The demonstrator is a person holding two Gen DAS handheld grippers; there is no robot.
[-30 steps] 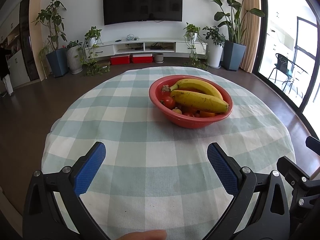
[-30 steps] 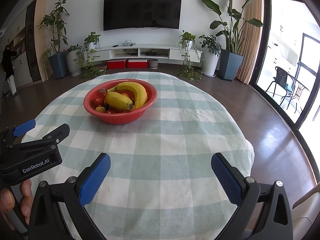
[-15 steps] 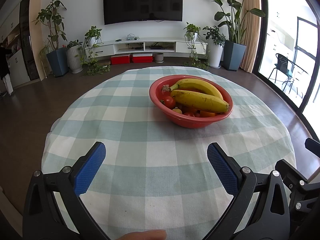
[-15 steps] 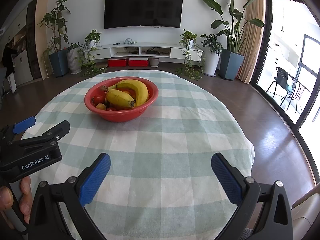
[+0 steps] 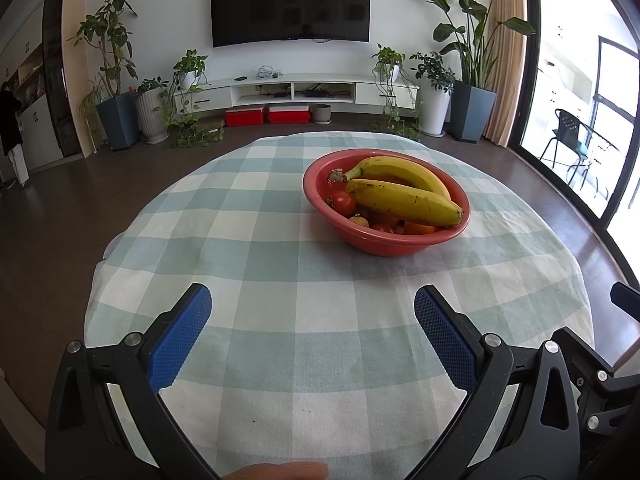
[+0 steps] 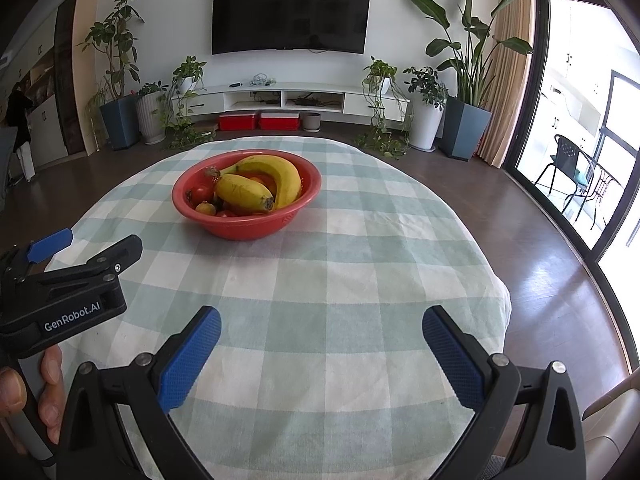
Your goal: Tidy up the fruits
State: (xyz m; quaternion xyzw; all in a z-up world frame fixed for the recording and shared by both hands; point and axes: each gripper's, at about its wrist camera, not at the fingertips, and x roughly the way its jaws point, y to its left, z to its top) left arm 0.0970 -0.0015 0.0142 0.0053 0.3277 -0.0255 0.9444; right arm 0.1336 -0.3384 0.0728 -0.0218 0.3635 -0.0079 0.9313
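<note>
A red bowl (image 5: 372, 240) (image 6: 240, 228) stands on the round checked tablecloth (image 5: 280, 280) (image 6: 340, 280). Two yellow bananas (image 5: 404, 200) (image 6: 256, 190) lie across it, over tomatoes (image 5: 343, 202) (image 6: 199, 193) and small orange fruits (image 5: 418, 227). My left gripper (image 5: 313, 306) hovers open over the near part of the table, well short of the bowl, with nothing between its blue pads. My right gripper (image 6: 322, 330) is open too, and bare, to the right of the bowl. In the right wrist view the left gripper's body is at the left edge, held by a hand (image 6: 24, 396).
The table edge drops off to dark wood floor on all sides. A TV (image 5: 290, 4), a low white cabinet (image 5: 296, 94) and potted plants (image 5: 474, 108) line the far wall. Glass doors (image 5: 580, 100) are at the right. A person (image 5: 12, 132) stands far left.
Both views have eased slightly toward the table and the bowl; the right view has risen a little. Both grippers stay open and the fruit has not moved.
</note>
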